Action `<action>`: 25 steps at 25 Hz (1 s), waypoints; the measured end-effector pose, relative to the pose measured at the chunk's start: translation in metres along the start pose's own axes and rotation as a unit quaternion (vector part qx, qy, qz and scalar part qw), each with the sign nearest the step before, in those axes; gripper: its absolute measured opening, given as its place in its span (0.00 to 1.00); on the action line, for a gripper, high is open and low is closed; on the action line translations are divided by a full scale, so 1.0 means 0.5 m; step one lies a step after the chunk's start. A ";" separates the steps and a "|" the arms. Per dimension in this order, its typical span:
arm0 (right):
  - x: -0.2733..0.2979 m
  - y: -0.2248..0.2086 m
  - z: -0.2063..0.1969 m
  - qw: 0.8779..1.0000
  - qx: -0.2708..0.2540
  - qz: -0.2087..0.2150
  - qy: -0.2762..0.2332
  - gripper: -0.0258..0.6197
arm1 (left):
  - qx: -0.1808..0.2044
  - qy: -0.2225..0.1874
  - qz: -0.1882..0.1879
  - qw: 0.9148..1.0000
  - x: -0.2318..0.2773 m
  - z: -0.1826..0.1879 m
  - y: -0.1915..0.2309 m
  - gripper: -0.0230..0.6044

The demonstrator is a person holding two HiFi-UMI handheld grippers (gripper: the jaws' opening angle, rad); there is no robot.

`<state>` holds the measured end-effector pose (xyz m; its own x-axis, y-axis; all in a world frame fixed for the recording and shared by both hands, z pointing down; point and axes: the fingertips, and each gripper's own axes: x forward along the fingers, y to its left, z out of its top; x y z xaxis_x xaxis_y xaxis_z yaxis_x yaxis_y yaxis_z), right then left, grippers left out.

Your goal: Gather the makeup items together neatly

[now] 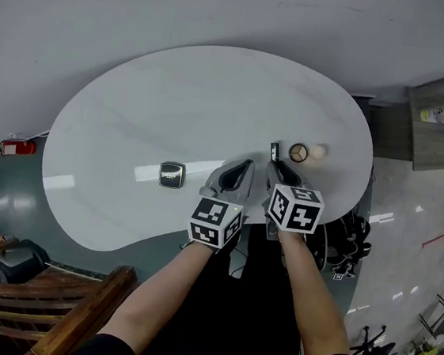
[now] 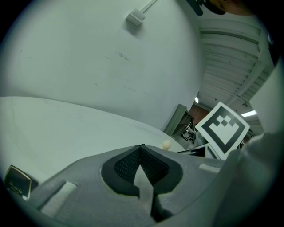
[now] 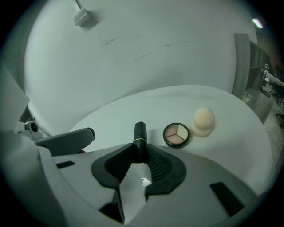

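My right gripper (image 1: pixel 277 168) (image 3: pixel 140 150) is shut on a black lipstick tube (image 3: pixel 140 135) (image 1: pixel 274 152), which stands out past the jaws over the table. Just right of it on the white table (image 1: pixel 175 104) lie a round eyeshadow compact (image 3: pixel 177 135) (image 1: pixel 298 152) and a beige makeup sponge (image 3: pixel 203 121) (image 1: pixel 318 153). My left gripper (image 1: pixel 243 167) (image 2: pixel 141 150) hovers beside the right one, shut with nothing between its pads. A small square dark case (image 1: pixel 172 174) (image 2: pixel 17 184) lies apart on the table, to the left of both grippers.
The oval table's near edge runs just under my hands. A wooden chair (image 1: pixel 72 307) stands at the lower left, and a black tangle of gear (image 1: pixel 350 243) sits on the floor by the table's right end. A grey wall is behind the table.
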<state>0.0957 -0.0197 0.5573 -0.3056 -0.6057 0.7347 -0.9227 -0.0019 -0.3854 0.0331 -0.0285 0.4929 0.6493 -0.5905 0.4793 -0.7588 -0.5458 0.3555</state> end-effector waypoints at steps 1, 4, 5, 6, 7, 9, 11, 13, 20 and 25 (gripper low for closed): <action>-0.001 -0.008 -0.001 1.000 0.001 -0.001 0.001 0.21 | 0.001 0.002 -0.001 1.000 0.005 -0.002 -0.005 0.05; 0.000 -0.030 -0.004 1.000 0.005 -0.003 0.006 0.21 | 0.003 0.008 -0.001 1.000 0.019 -0.009 -0.019 0.05; 0.001 -0.036 -0.005 1.000 0.006 -0.003 0.009 0.21 | 0.003 0.010 -0.001 1.000 0.024 -0.011 -0.022 0.05; 0.002 -0.041 -0.006 1.000 0.007 -0.003 0.011 0.21 | 0.003 0.012 0.000 1.000 0.029 -0.013 -0.025 0.05; 0.003 -0.045 -0.006 1.000 0.008 -0.002 0.013 0.21 | 0.003 0.013 0.000 1.000 0.032 -0.014 -0.027 0.05; 0.005 -0.050 -0.009 1.000 0.009 0.001 0.017 0.21 | 0.003 0.015 0.002 1.000 0.036 -0.016 -0.030 0.05; 0.007 -0.053 -0.013 1.000 0.008 0.004 0.020 0.21 | 0.002 0.017 0.004 1.000 0.038 -0.019 -0.030 0.05; 0.010 -0.056 -0.014 1.000 0.008 0.006 0.021 0.21 | 0.002 0.018 0.006 1.000 0.040 -0.021 -0.030 0.05; 0.012 -0.062 -0.016 1.000 -0.002 0.011 0.022 0.22 | -0.001 0.023 0.011 1.000 0.044 -0.029 -0.029 0.05; 0.002 -0.059 -0.027 0.999 -0.011 0.011 0.028 0.25 | -0.001 0.024 0.012 1.000 0.045 -0.028 -0.030 0.05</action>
<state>0.1196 -0.0096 0.5768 -0.3380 -0.5591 0.7571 -0.9203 0.0282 -0.3901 0.0581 -0.0252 0.5096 0.6282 -0.5741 0.5251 -0.7738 -0.5312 0.3450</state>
